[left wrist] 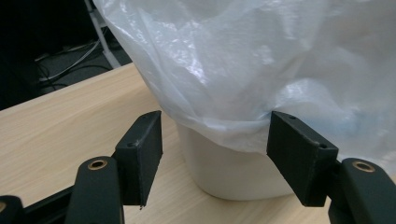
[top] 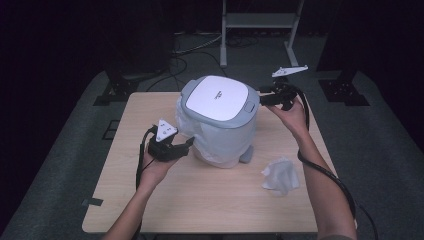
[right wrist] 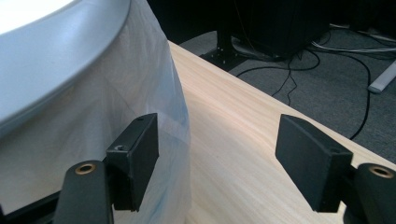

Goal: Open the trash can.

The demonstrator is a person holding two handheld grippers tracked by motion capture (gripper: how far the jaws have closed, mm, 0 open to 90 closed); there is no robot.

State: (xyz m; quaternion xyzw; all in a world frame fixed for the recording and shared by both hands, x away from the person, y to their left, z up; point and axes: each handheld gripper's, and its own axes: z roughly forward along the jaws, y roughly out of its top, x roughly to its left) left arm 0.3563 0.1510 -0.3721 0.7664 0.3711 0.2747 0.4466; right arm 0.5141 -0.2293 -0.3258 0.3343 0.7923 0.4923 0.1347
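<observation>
A small white bin with a grey-rimmed lid [top: 218, 98] stands mid-table, a thin plastic bag [top: 220, 142] draped down its sides. My left gripper [top: 189, 143] is at the bin's left side, open, its jaws facing the bag's lower edge [left wrist: 219, 116] and the white bin base [left wrist: 229, 172] without touching. My right gripper [top: 261, 96] is open beside the lid's right edge; in its view the grey lid rim [right wrist: 60, 70] and the bag [right wrist: 149, 88] lie to the left, one finger [right wrist: 135, 158] close against the plastic. A crumpled white tissue [top: 281, 175] lies on the table at right front.
The bin stands on a light wooden table [top: 210, 200] over grey carpet. A white metal frame [top: 260, 22] and cables [top: 195, 47] lie on the floor beyond the far edge. Dark stands flank the table at the back.
</observation>
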